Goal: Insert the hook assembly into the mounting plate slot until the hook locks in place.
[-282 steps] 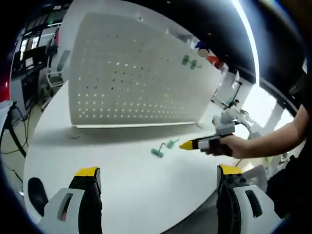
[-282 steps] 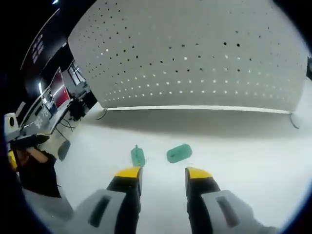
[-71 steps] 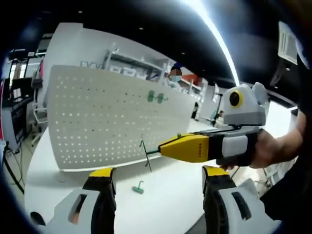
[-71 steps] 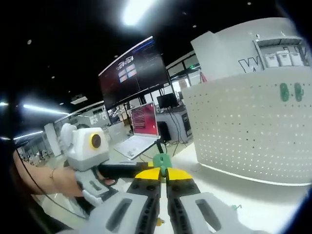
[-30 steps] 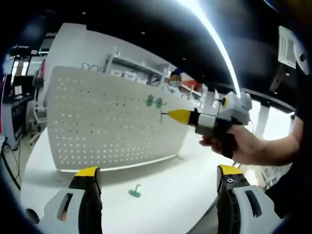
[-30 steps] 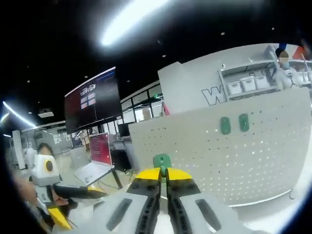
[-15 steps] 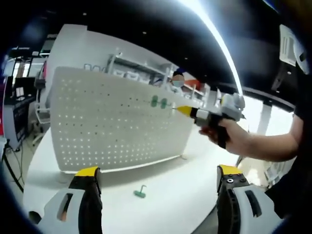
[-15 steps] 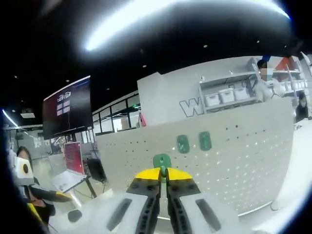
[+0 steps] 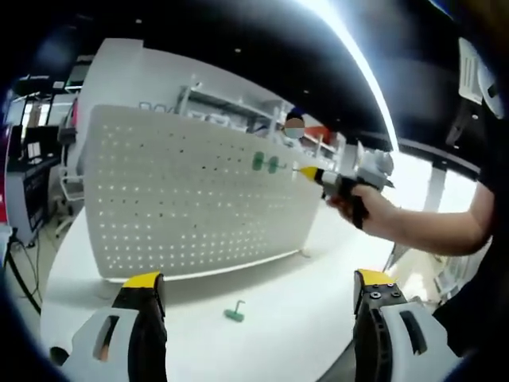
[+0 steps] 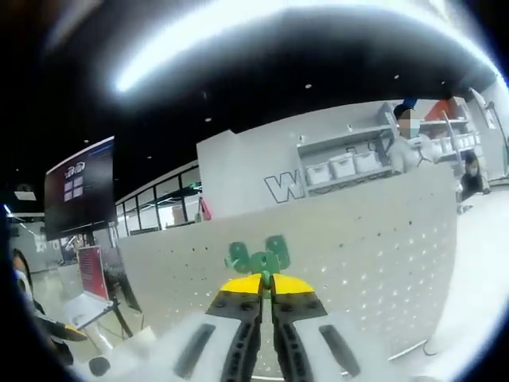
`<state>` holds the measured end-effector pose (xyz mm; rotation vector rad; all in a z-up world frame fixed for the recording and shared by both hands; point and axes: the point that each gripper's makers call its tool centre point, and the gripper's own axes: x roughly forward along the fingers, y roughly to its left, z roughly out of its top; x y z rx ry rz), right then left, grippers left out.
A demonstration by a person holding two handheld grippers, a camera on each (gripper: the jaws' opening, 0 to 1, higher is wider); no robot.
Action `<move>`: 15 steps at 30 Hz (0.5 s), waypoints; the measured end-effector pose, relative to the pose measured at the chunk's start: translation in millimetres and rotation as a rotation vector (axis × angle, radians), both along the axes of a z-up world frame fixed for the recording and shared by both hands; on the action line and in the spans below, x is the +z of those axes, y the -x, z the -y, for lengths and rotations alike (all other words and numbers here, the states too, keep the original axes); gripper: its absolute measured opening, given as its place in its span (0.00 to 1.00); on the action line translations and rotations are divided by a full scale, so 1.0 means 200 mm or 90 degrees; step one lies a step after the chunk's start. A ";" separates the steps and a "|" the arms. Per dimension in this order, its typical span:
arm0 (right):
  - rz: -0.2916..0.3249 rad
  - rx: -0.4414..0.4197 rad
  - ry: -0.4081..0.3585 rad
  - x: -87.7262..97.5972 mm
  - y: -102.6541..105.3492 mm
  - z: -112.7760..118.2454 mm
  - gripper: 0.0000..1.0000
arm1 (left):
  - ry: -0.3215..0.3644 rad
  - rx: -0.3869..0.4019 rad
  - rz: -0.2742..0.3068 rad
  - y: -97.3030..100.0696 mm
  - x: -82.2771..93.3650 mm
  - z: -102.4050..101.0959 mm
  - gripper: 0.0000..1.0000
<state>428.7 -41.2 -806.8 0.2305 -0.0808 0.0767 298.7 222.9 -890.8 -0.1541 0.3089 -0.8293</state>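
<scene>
A white pegboard mounting plate stands upright on the white table. Two green hooks hang high on its right part. In the left gripper view, my right gripper, held by a hand, has its yellow tip just right of them. In the right gripper view, my right gripper is shut on a green hook, and the two mounted hooks sit right behind it on the pegboard. Another green hook lies on the table. My left gripper is open and holds nothing.
Behind the pegboard stand a white wall with shelves of bins and a person. Monitors and desks are at the far left. The table's edge runs near my left gripper's jaws.
My right gripper has carried its green hook closer to the pegboard, up to the two mounted hooks. The left gripper stays open and still.
</scene>
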 end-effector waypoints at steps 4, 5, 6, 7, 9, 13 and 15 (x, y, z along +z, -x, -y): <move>0.006 -0.020 -0.002 0.01 -0.05 0.05 0.00 | 0.001 0.003 -0.001 -0.02 0.00 0.00 1.00; 0.009 -0.026 -0.006 0.01 -0.06 0.07 0.00 | 0.001 0.003 -0.002 -0.02 0.00 0.00 1.00; 0.008 -0.027 -0.007 0.01 -0.08 0.08 0.00 | -0.002 0.004 -0.002 -0.02 -0.01 0.00 1.00; 0.010 -0.032 -0.005 0.02 -0.08 0.09 0.00 | -0.003 0.003 -0.003 -0.03 -0.01 -0.01 1.00; 0.012 -0.039 -0.005 0.02 -0.10 0.11 0.00 | -0.003 0.006 -0.004 -0.03 -0.01 -0.01 1.00; 0.016 -0.051 -0.005 0.03 -0.13 0.13 0.00 | -0.007 0.007 -0.010 -0.04 -0.03 -0.02 0.99; 0.020 -0.059 -0.004 0.03 -0.14 0.15 0.00 | -0.007 0.008 -0.013 -0.05 -0.04 -0.03 0.99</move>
